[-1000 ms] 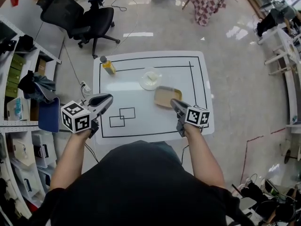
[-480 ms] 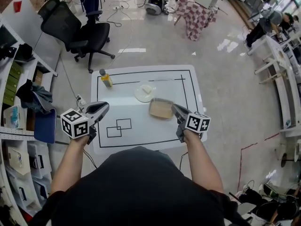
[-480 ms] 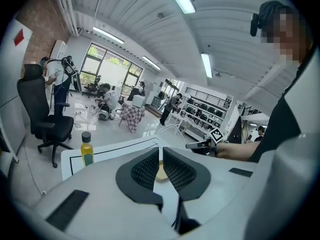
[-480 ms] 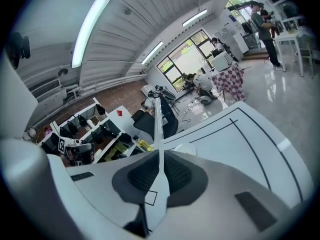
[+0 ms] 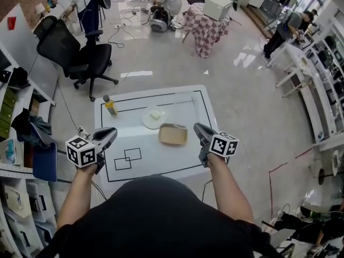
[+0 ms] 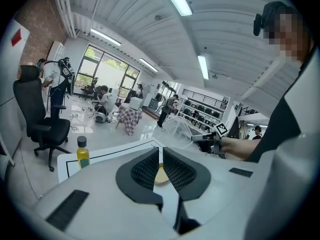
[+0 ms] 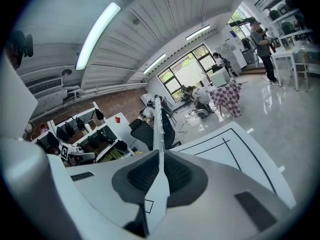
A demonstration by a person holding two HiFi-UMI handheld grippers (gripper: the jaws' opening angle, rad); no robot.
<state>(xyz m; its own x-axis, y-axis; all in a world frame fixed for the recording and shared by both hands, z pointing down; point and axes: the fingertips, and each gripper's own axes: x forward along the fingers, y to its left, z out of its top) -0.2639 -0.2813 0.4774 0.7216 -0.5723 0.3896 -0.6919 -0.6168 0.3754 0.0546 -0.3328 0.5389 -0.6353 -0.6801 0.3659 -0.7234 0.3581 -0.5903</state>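
The strip pinched in the right gripper's jaws may twist loose if it knocks the mid-frame tray; the left gripper's narrow jaws hold nothing

I am in a robotics lab: a line-marked white table at centre, stocked shelves at left, an office chair and floor cables upper left.

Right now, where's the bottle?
Head view: the bottle stands at the table's far-left corner, left of the plate, ahead of the left hand-held gripper.
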